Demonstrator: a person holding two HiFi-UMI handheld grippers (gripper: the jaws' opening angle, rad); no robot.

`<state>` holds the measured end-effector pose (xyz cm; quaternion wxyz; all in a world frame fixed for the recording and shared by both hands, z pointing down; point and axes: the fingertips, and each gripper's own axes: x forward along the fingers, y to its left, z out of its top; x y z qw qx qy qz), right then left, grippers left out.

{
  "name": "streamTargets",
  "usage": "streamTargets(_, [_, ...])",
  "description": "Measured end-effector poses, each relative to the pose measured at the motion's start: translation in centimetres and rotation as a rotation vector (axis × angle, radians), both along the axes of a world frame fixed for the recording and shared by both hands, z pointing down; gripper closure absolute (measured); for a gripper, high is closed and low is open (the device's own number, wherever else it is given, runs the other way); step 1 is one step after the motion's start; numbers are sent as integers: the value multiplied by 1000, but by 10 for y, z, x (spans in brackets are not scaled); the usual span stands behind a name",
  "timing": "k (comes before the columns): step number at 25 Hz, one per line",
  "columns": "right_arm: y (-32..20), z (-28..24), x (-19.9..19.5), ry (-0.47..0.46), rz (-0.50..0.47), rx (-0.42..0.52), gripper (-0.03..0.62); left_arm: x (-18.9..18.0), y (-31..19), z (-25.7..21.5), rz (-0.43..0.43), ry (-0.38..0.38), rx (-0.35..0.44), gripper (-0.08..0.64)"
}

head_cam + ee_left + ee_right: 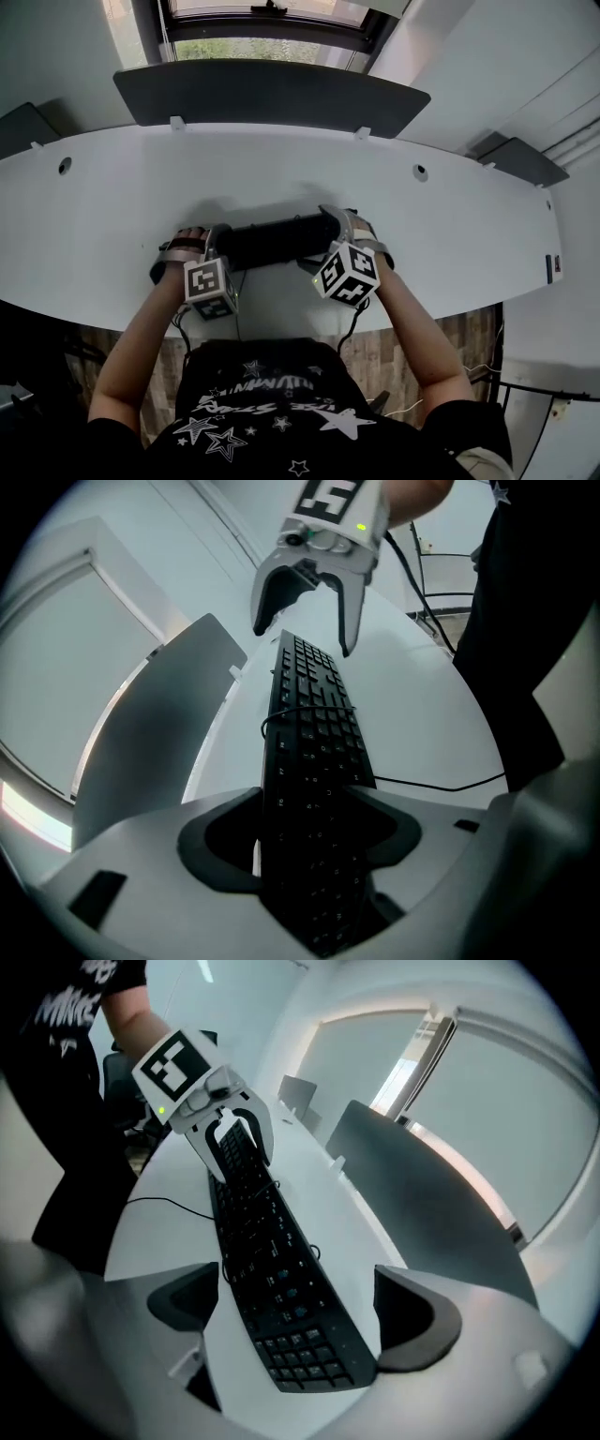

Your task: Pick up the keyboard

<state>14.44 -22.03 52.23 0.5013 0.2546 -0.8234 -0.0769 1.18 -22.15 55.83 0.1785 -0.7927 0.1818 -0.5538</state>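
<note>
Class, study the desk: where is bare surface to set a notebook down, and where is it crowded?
Bare desk lies left of the left gripper, right of the right gripper, and between the keyboard and the dark back panel. Crowded: the front middle, where both grippers sit at the keyboard's ends.

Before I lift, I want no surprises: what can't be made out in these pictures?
Head view: how each keyboard end is gripped, covered by the left tool and right tool themselves.
Left gripper view: print on the keys, too dark and small.
Left gripper view: where the cable ends; it passes behind the tool's body.
All views: any gap under the keyboard, hidden by the keyboard itself.
</note>
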Motion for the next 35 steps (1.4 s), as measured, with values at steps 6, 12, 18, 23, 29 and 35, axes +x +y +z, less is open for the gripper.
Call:
streamTargets(6, [4, -4, -19, -13, -190, -496, 91, 6, 5, 0, 50, -23, 56, 298])
streamTargets(12, [9, 26, -53, 126, -291, -702, 135, 6, 8, -6, 72, -37, 135, 298])
streamTargets(18, [27, 58, -75, 244, -377, -770, 367, 6, 10, -11, 91, -35, 195, 298])
streamTargets(23, [30, 69, -82, 314, -424, -775, 503, 5, 9, -4, 102, -16, 190, 296])
streamTargets(29, [34, 56, -77, 242, -372, -863, 512, 1, 5, -33, 4, 180, 149, 268])
streamTargets(35, [38, 47, -64, 214, -263, -852, 514, -44, -21, -85, -185, 446, 208, 247])
